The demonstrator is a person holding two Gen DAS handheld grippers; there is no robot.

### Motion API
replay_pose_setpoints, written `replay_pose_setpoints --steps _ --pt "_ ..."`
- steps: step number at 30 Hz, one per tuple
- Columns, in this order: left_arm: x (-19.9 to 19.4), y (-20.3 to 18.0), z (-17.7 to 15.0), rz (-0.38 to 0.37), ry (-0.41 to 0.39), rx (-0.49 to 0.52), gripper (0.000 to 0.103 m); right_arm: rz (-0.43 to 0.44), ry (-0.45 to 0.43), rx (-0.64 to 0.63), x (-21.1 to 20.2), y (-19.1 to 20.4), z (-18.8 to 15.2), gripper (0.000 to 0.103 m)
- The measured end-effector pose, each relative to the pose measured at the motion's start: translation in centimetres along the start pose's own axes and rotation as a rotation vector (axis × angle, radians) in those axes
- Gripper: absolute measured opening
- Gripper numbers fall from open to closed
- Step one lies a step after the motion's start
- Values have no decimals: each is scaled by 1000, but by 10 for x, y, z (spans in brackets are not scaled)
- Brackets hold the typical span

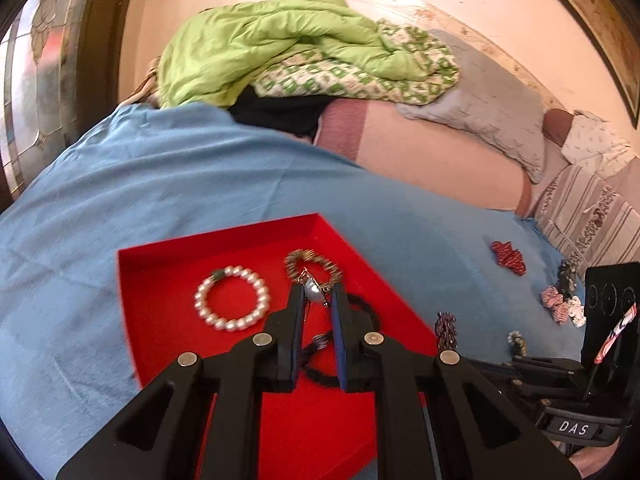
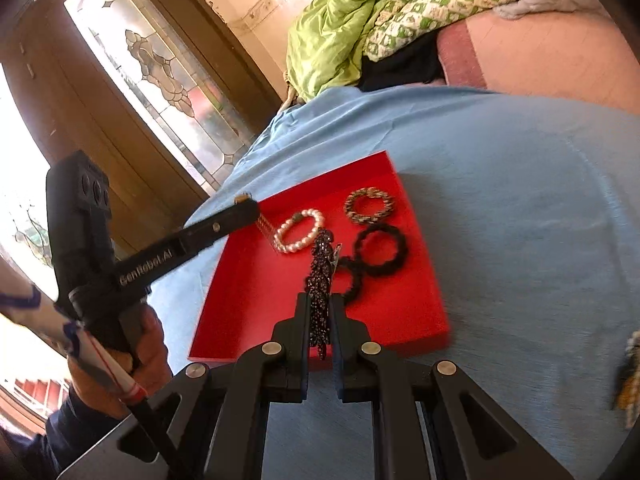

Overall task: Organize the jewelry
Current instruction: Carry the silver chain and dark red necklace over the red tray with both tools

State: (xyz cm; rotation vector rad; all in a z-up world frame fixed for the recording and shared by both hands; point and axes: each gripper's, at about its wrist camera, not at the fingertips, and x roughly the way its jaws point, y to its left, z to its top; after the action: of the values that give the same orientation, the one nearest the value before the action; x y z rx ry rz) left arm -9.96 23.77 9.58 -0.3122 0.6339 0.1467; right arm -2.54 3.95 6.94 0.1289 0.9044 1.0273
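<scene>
A dark beaded bracelet (image 2: 320, 280) is clamped between the fingers of the right gripper (image 2: 320, 312). Its long axis runs straight along the fingers, away from the camera, its far end reaching out over the near part of the red tray (image 2: 256, 304); its near end is hidden between the finger pads. In the left wrist view the same strand (image 1: 446, 330) is seen just past the tray's right edge, with most of the right gripper's body cut off by the frame.

A silver, shell-like pendant with a thin chain (image 1: 314, 292) is pinched at the tips of the left gripper (image 1: 316, 292). The chain is seen hanging downward between the fingers; its exact form is hard to make out. From the right wrist view only a small metallic piece and fine strands can be told at that gripper's tip (image 2: 248, 208), over the tray's far-left edge.

On the tray floor a pearl bracelet (image 1: 231, 298) is laid flat, with a gold-brown beaded bracelet (image 1: 313, 266) beside it to the right, partly covered by the left gripper's fingers. Two black bands (image 2: 380, 250) are laid touching each other, the smaller one partly hidden behind the held strand.

The tray is set on a blue sheet (image 1: 180, 184). Red patterned bows (image 1: 508, 258) and other small pieces, too blurred to name, are scattered on the sheet to the right. A green quilt (image 1: 260, 44) is heaped beyond.
</scene>
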Motion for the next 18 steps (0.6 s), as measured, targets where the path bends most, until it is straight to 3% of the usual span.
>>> replay_pose_setpoints --steps 8,18 --pt "9 26 -9 52 66 -64 13 36 70 -8 44 22 3 11" --pt "32 32 -14 101 140 -89 13 29 144 -12 77 23 -2 11"
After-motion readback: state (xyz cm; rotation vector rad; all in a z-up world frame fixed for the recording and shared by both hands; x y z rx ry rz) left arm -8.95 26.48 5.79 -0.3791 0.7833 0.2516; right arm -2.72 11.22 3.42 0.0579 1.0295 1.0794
